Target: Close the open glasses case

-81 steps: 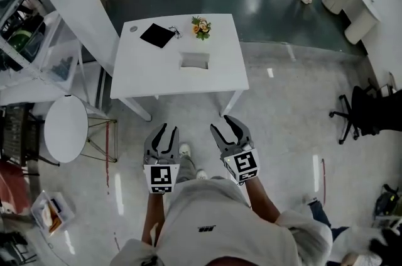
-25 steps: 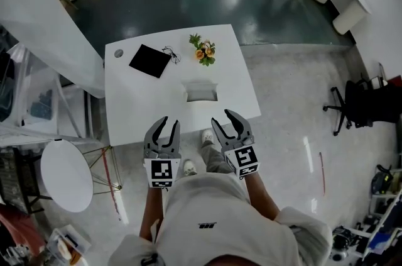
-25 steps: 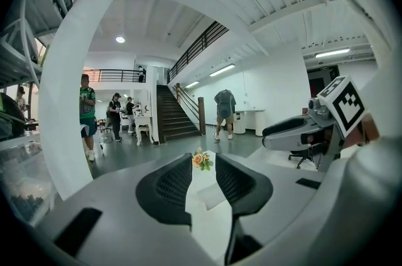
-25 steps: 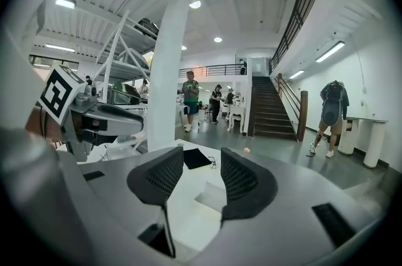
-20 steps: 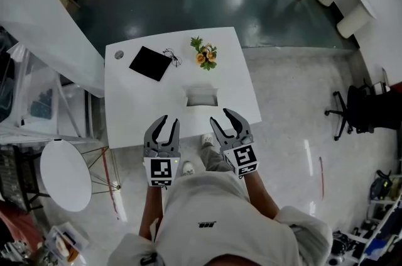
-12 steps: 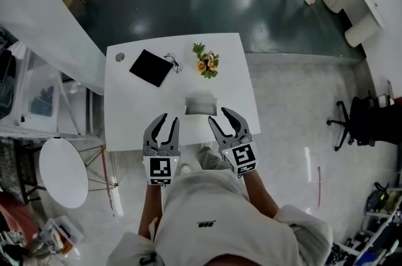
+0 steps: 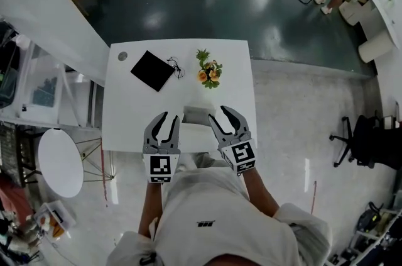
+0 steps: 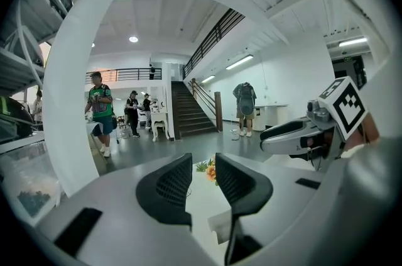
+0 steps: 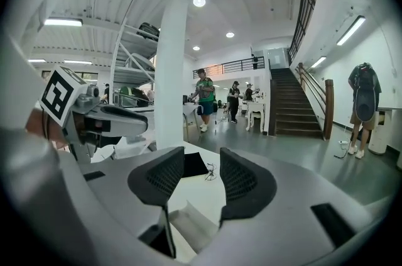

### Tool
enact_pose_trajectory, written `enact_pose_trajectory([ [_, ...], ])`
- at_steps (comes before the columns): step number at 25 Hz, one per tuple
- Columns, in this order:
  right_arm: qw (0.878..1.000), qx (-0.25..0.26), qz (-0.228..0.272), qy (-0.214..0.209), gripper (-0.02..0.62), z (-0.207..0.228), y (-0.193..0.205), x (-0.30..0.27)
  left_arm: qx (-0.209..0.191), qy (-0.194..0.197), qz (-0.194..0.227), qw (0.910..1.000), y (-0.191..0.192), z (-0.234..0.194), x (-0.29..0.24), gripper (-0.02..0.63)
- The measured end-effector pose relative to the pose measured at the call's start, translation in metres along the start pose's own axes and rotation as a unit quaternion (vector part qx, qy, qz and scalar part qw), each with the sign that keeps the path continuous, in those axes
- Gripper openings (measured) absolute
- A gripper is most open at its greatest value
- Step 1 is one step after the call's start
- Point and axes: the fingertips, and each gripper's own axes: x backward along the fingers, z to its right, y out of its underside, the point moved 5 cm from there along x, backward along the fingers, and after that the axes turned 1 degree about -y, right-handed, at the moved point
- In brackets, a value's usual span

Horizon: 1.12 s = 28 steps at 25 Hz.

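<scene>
Hovering empty, jaws parted, left gripper [image 7: 168,122] and right gripper [image 7: 220,117] flank the open glasses case [image 7: 199,115] lying between their tips.

Left tool [image 7: 170,117], right tool [image 7: 218,113] nearer glasses case [image 7: 197,115]

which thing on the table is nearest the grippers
The white glasses case, at the near edge of the table between the left gripper and right gripper. The flowers and black square lie farther back.

Table [image 7: 129,123]: I count one.
Glasses case [image 7: 197,115]: one, 6 o'clock.
Flower bunch [image 7: 208,73]: one, 12 o'clock.
Black pad [image 7: 152,70]: one, 10 o'clock.
Left gripper [image 7: 171,115], right gripper [image 7: 217,114]: two.
</scene>
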Motion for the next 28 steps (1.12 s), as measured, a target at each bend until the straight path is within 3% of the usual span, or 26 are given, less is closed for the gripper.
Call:
enact_pose_trajectory([
  [12, 0.999, -0.003, -0.015, -0.052, 0.173, 0.055, 0.01, -0.04, 0.006, -0.026, -0.027, 0.9993, 0.0, 0.009, -0.056, 0.123],
  [28, 0.99, -0.003, -0.097, -0.101, 0.16, 0.089, 0.067, -0.093, 0.021, 0.011, -0.097, 0.995, 0.049, 0.024, -0.115, 0.116],
])
